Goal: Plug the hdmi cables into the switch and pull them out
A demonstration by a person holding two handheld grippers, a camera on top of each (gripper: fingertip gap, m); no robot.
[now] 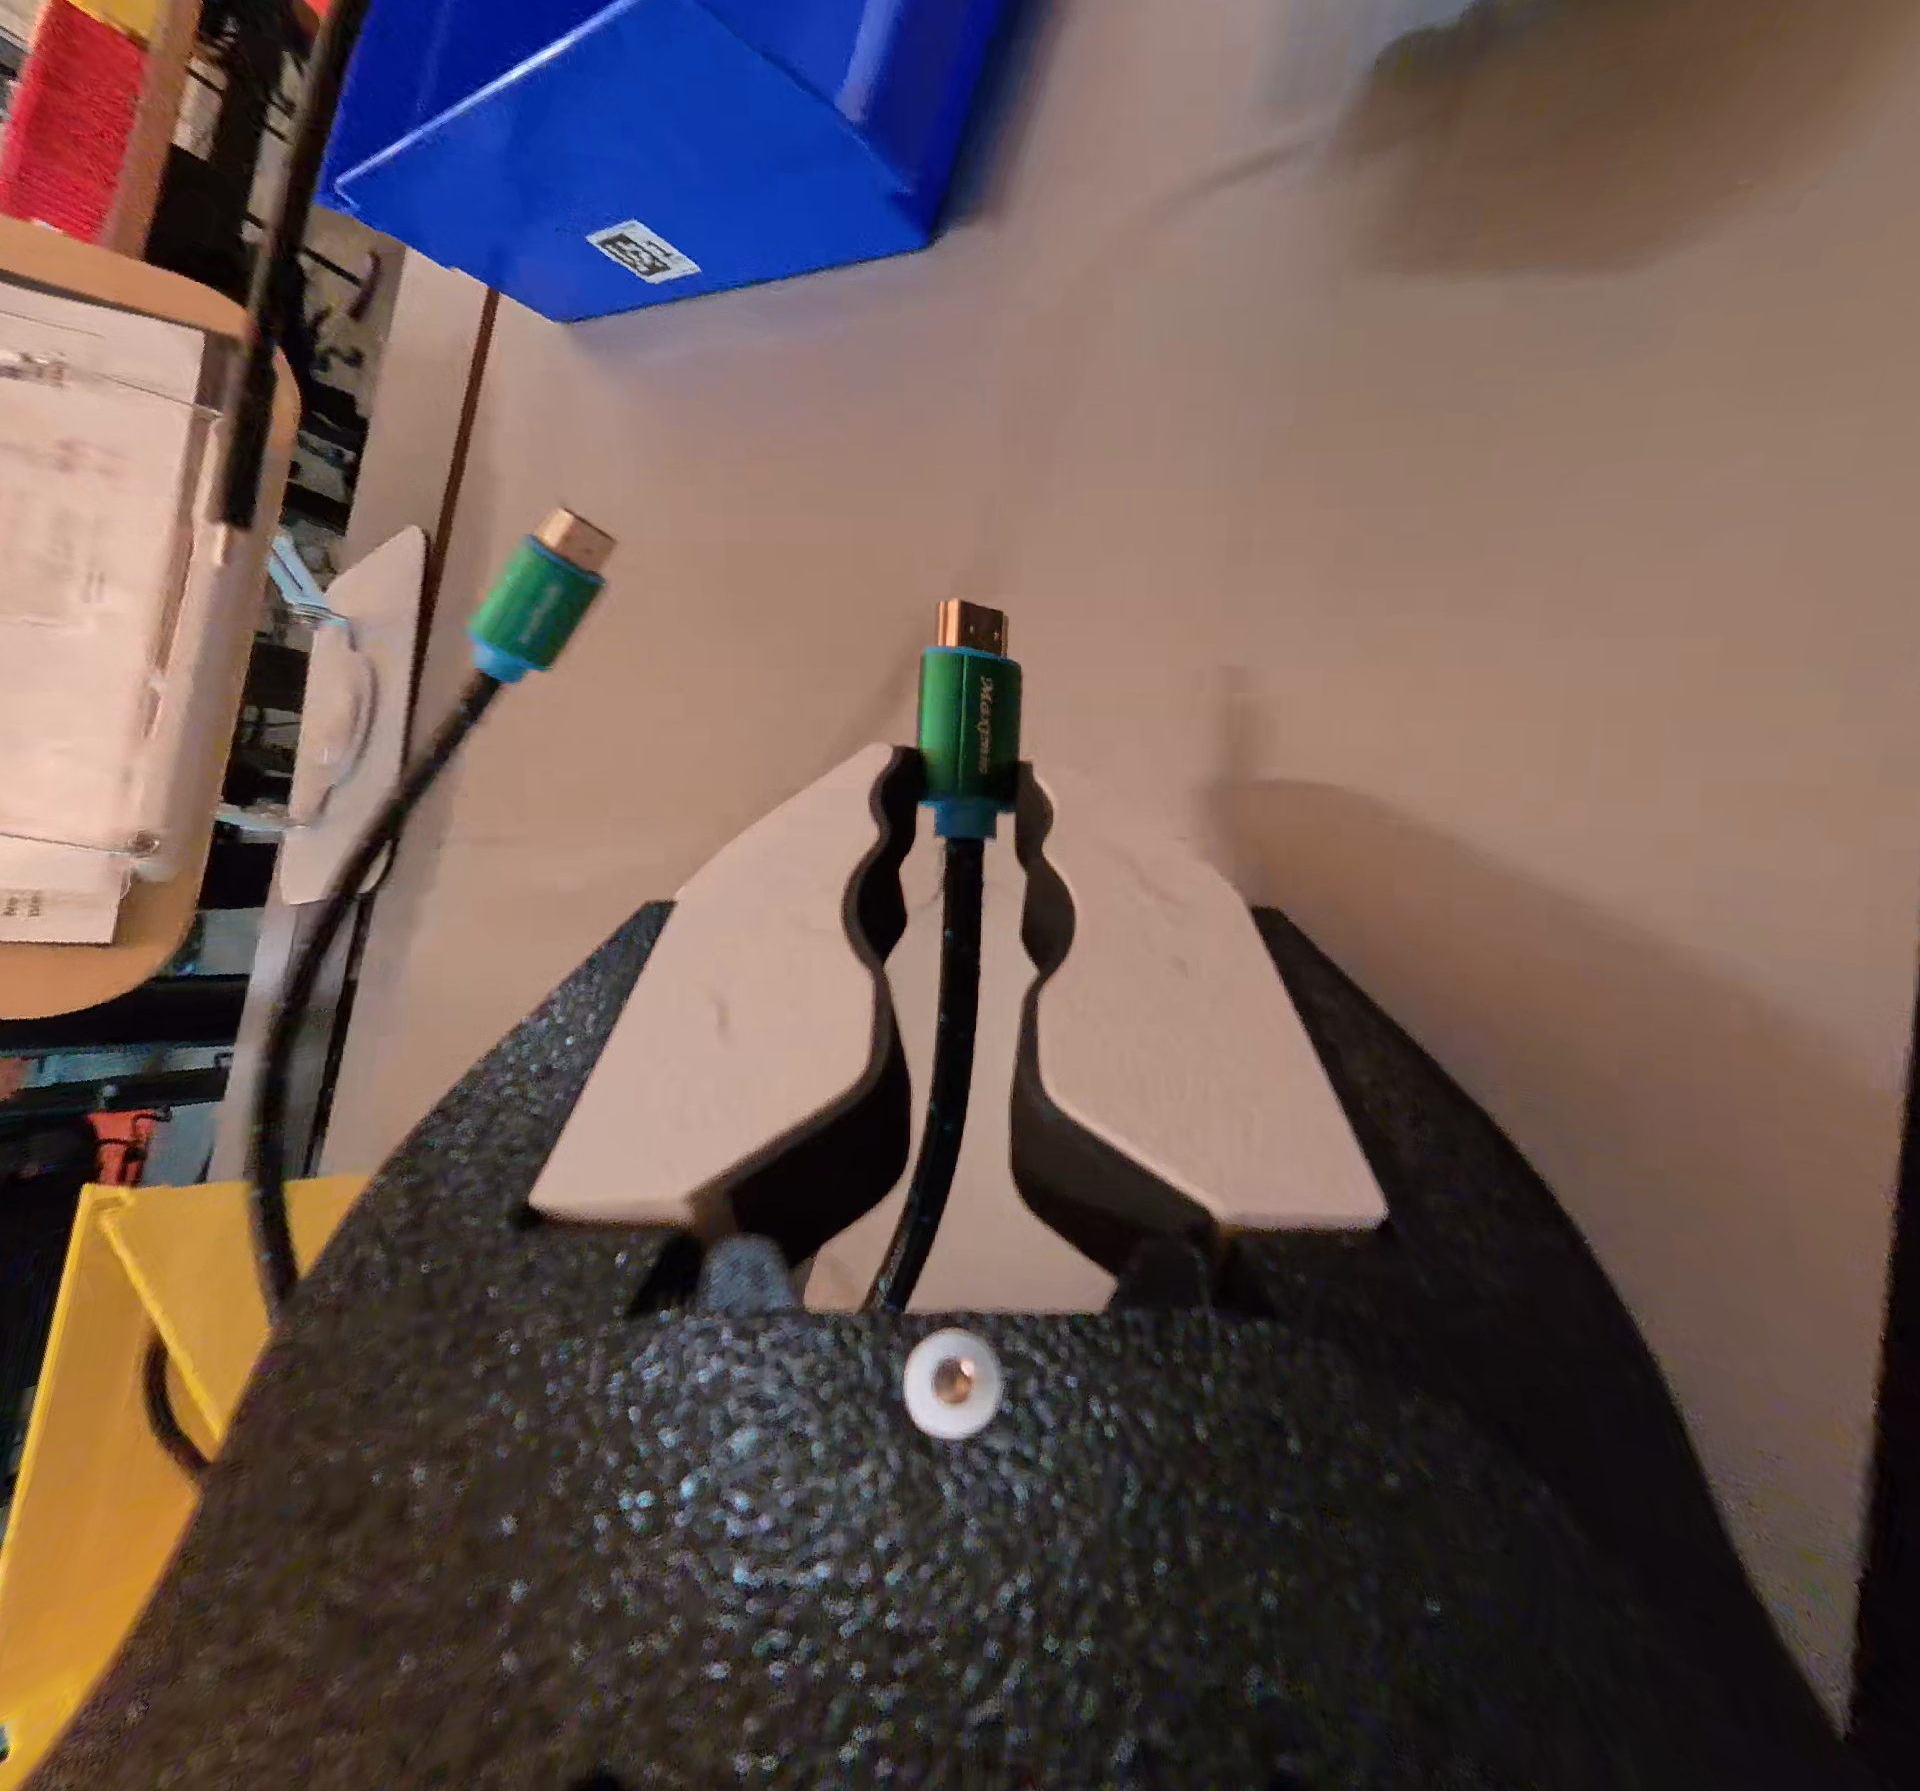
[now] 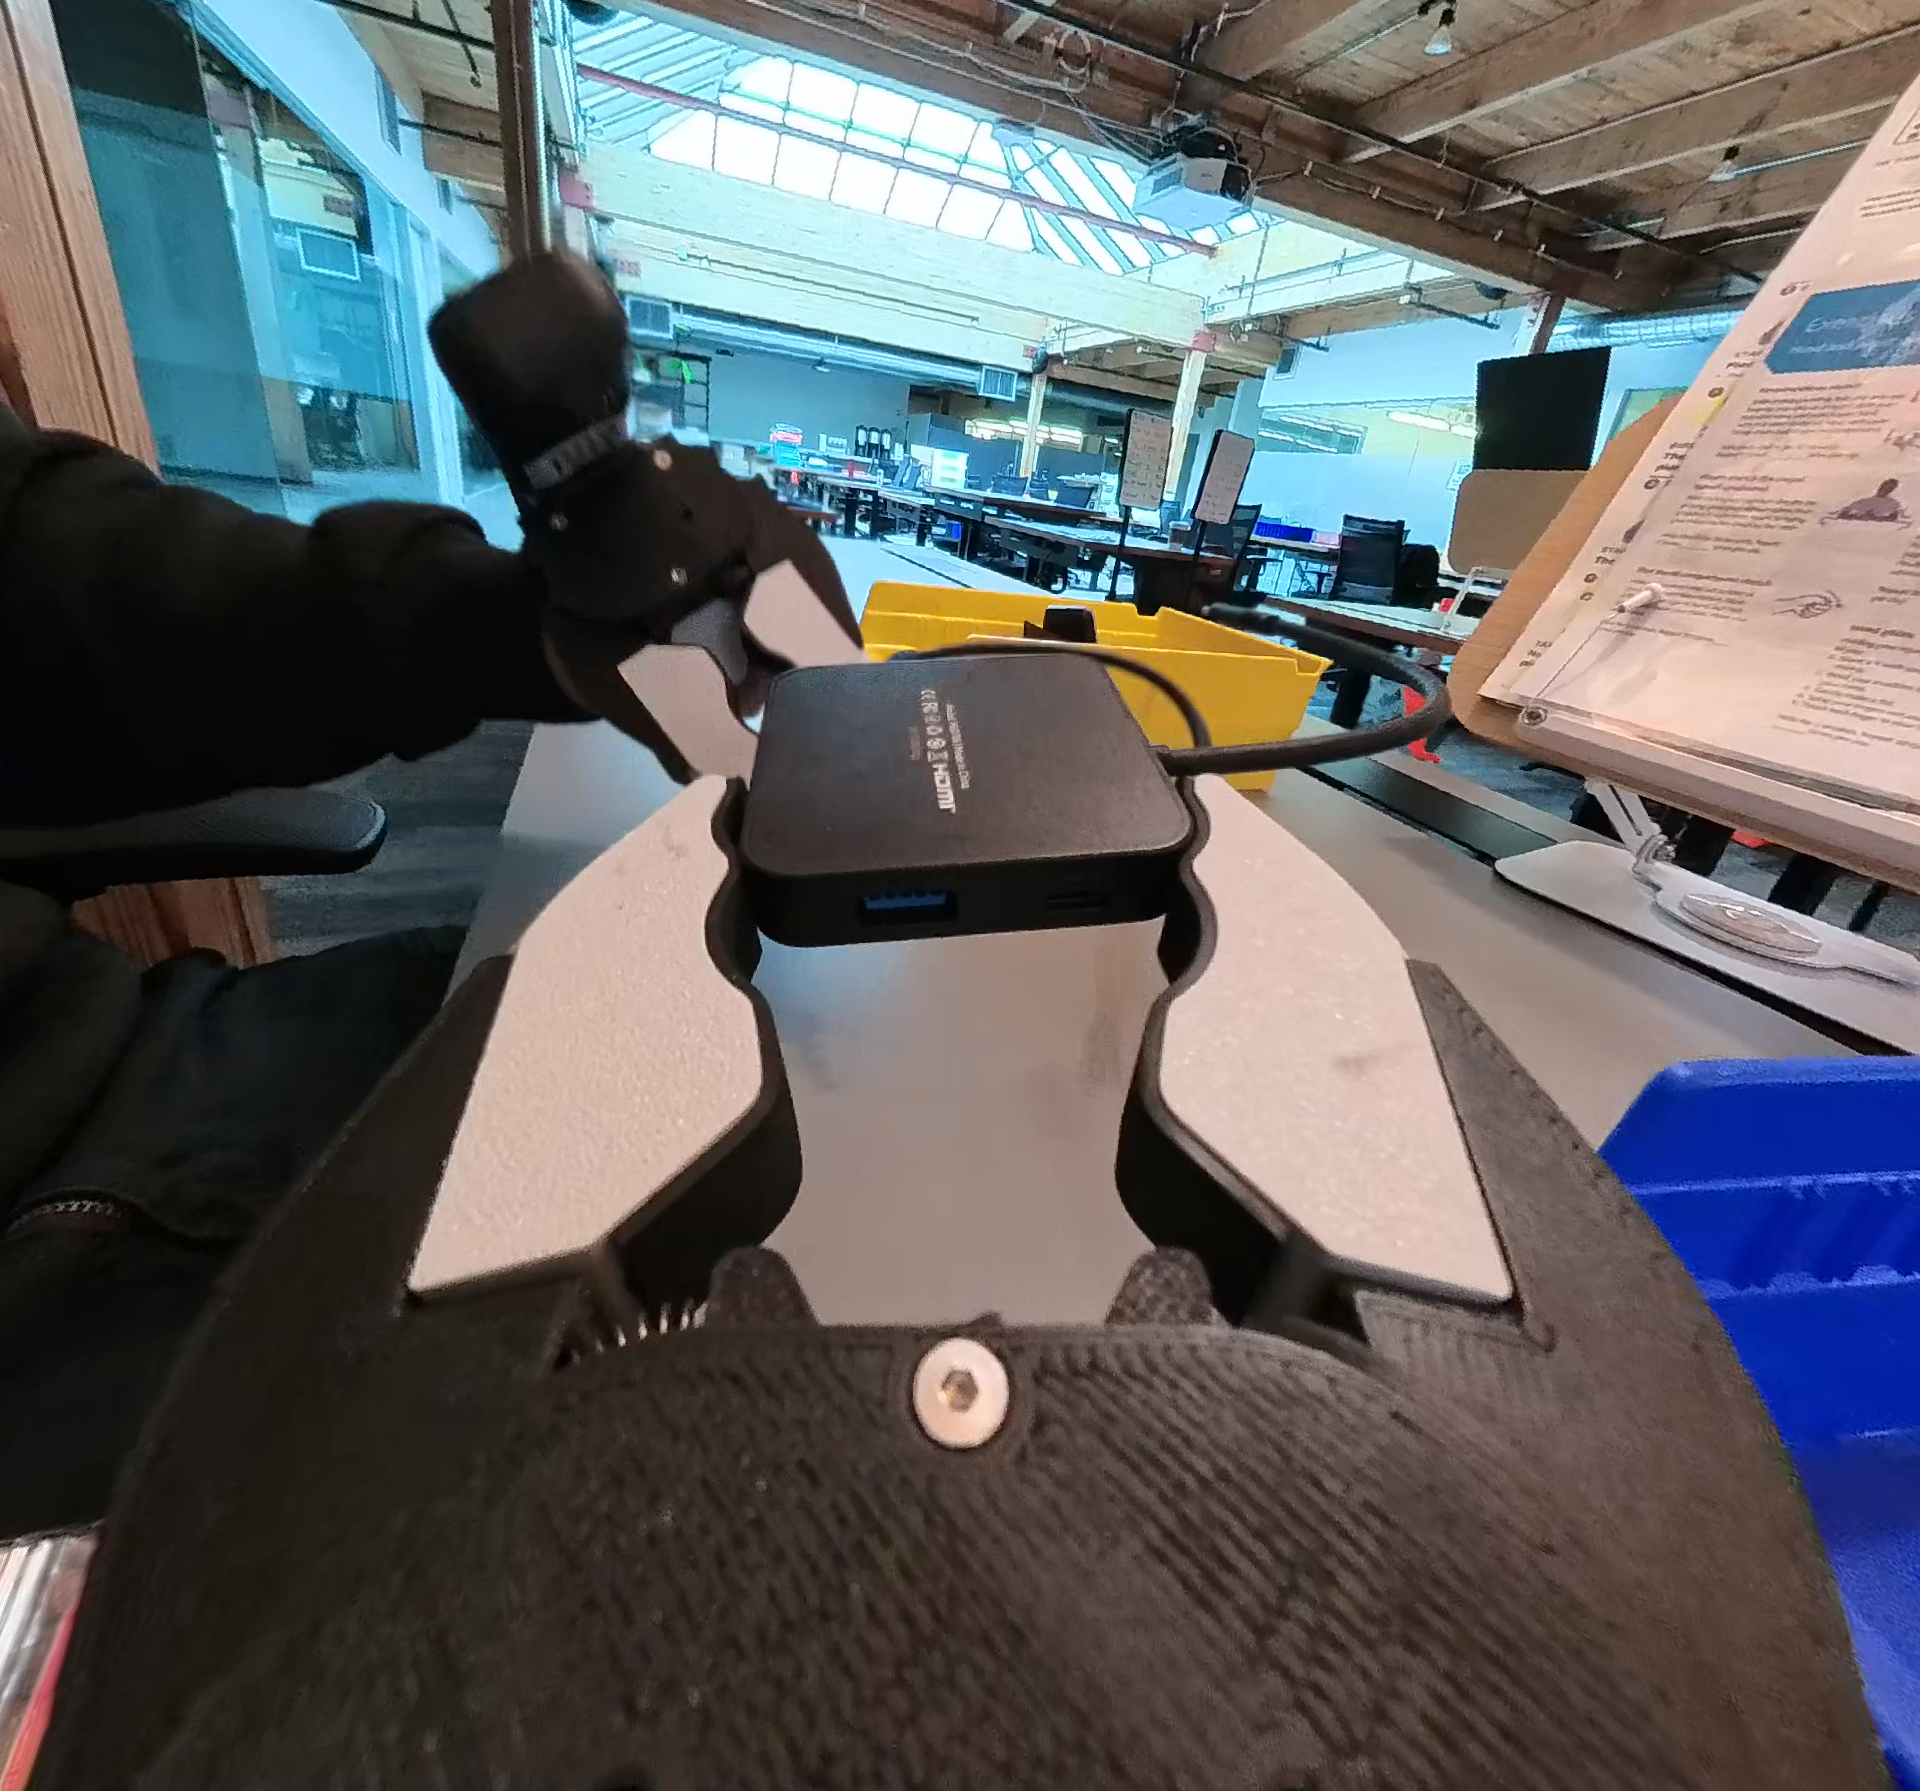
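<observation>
Left gripper [image 1: 968, 785] is clamped on a green HDMI plug [image 1: 968, 723] w/ its tips pinching the plug's lower end; gold connector points fwd, past the tips. Black cable [image 1: 945, 1066] runs back btwn the fingers toward the gripper body. Ahead and left of the tips, a 2nd green plug [image 1: 538, 603] hangs free on its own black cable, gold end up and tilted right, not touching anything I can make out. Pale table [image 1: 1351, 546] fills the view beyond. Far ahead-left sits a blue bin [image 1: 644, 110]; a yellow bin [image 1: 94, 1429] shows near, at lower left.

Right gripper [image 2: 961, 842] is clamped on the black switch [image 2: 961, 785], one finger on each side edge. Switch's near edge faces the camera w/ a blue port and a small slot, both empty. Thin black cord leaves its far right corner. Just past the switch's left far corner, the left gripper [image 2: 727, 661] shows again, held by a black-sleeved arm; can't tell from here whether its plug touches the switch. Yellow bin [image 2: 1195, 661] sits behind the switch, a document stand [image 2: 1714, 546] ahead-right, blue bin [image 2: 1787, 1274] near right.
</observation>
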